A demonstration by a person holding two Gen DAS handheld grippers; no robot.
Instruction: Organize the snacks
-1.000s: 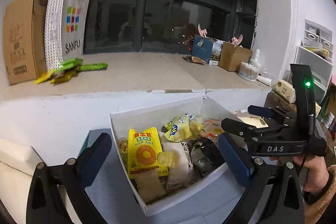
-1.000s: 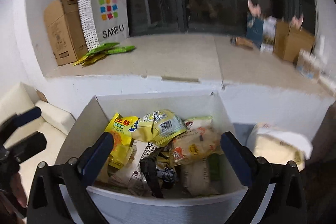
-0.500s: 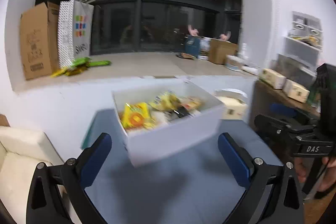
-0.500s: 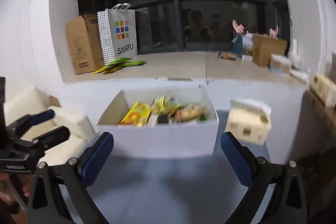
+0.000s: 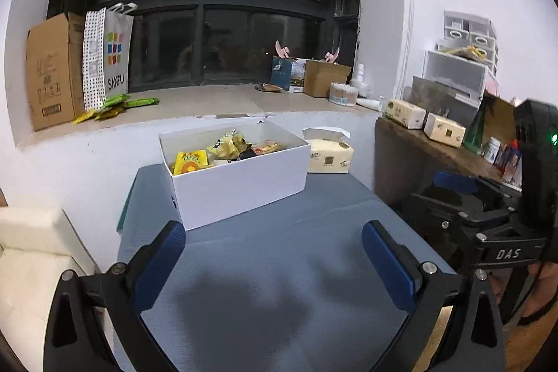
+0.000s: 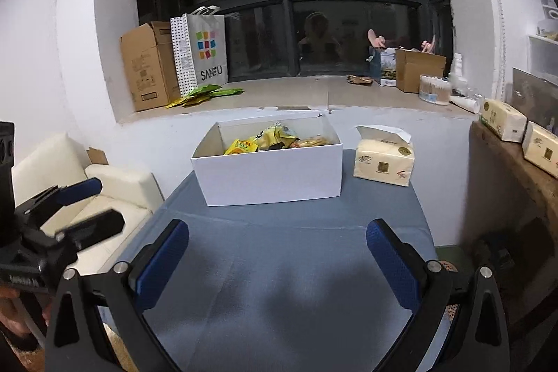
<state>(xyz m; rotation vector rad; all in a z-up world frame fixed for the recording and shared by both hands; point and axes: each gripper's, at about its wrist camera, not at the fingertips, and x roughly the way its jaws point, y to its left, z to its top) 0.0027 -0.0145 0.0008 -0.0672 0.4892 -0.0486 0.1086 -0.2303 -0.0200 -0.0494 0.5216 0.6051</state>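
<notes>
Snacks: piled inside white box on blue table.
Left gripper: jaws wide, empty, above table.
Right gripper: jaws wide, empty.

"SANFU" on paper bag; "DAS" on right tongs

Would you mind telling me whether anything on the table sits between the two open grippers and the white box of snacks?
Nothing visible does. Only bare blue tabletop lies between the right gripper, the left gripper and the white box. The tissue pack stands off to the box's right, clear of both paths.
</notes>
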